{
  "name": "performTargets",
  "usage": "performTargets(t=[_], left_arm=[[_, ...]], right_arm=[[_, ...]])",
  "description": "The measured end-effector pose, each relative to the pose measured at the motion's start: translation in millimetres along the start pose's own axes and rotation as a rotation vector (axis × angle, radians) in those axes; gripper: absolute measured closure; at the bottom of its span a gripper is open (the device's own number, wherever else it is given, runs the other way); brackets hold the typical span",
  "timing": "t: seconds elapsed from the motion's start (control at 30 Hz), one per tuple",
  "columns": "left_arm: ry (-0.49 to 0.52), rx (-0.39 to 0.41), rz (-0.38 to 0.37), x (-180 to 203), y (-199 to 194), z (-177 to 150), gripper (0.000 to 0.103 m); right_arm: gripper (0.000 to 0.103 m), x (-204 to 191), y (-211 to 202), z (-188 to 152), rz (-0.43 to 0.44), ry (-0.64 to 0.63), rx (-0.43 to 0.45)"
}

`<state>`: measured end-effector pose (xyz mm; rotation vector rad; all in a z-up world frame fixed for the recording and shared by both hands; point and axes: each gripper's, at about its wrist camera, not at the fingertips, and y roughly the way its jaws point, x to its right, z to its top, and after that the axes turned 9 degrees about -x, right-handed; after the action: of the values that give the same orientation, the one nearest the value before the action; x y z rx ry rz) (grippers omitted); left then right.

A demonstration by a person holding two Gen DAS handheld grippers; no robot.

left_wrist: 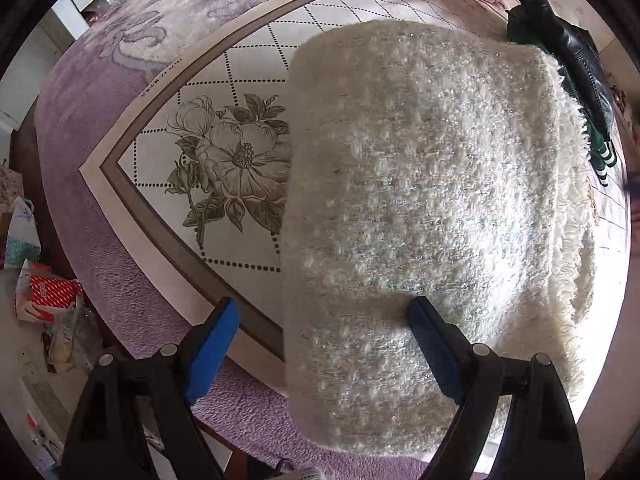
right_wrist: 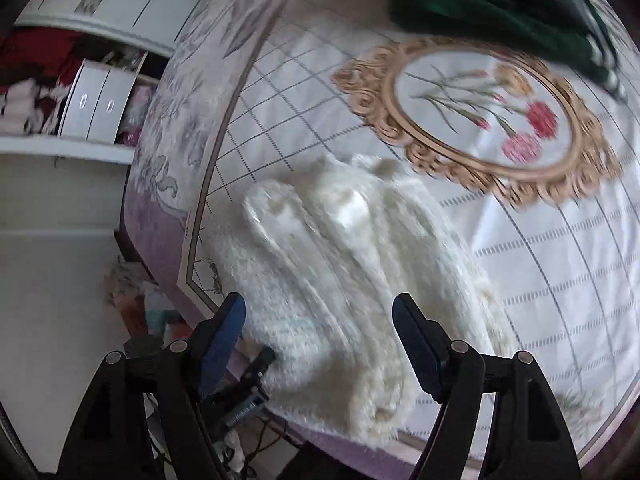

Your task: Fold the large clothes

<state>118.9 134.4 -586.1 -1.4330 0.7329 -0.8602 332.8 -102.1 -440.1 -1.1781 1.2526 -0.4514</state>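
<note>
— Two grippers, both with jaws apart and nothing clamped. The left gripper hangs over the near edge of the folded white sweater; one blue pad is above the knit, the other above the purple blanket beside it.

— And the right one?

— The right gripper is released too, looking steeply down on the same sweater. Its view is blurred. Whether either gripper's pads brush the wool, I cannot tell.

— Where does the sweater lie?

— On the white checked cloth spread over the bed, close to the cloth's near left corner, partly covering a printed flower. It is folded into a thick bundle with a fringed edge on its right side.

— Anything else on the bed?

— A dark green and black garment at the far right, just beyond the sweater, and an oval flower print in a gold frame farther out on the cloth. Shelves with boxes stand at the left.
</note>
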Motion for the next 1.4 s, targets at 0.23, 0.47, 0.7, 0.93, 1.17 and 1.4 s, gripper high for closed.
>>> performTargets(t=[0.23,0.47,0.7,0.93,1.17,1.4], left_arm=[[-0.028,-0.007,-0.058,-13.3,2.6,8.7,0.009],[-0.163,0.059,-0.094,-54.6,-40.6,11.5,0.01],[-0.265,0.058,-0.072,-83.6,-50.2,5.6,0.01],[-0.233,0.048,-0.036,-74.0,-49.5,-2.4,0.01],[-0.187,0.039,-0.051,-56.4,-43.9,4.3,0.01],[-0.137,-0.001,-0.06,-30.2,-23.1,14.9,0.01]], right_arm=[[0.047,-19.6,98.8,72.5,-0.211,-0.015,-0.092],[0.031,-4.5,30.8,21.3,-0.11,0.092,-0.123],[0.028,51.9,80.7,-55.4,-0.031,0.174,-0.406],[0.079,-22.6,9.3,-67.3,0.016,0.049,-0.197],[0.077,11.2,-7.1,-55.2,-0.278,0.04,-0.019],[0.042,55.1,43.3,-23.3,-0.411,0.095,-0.038]])
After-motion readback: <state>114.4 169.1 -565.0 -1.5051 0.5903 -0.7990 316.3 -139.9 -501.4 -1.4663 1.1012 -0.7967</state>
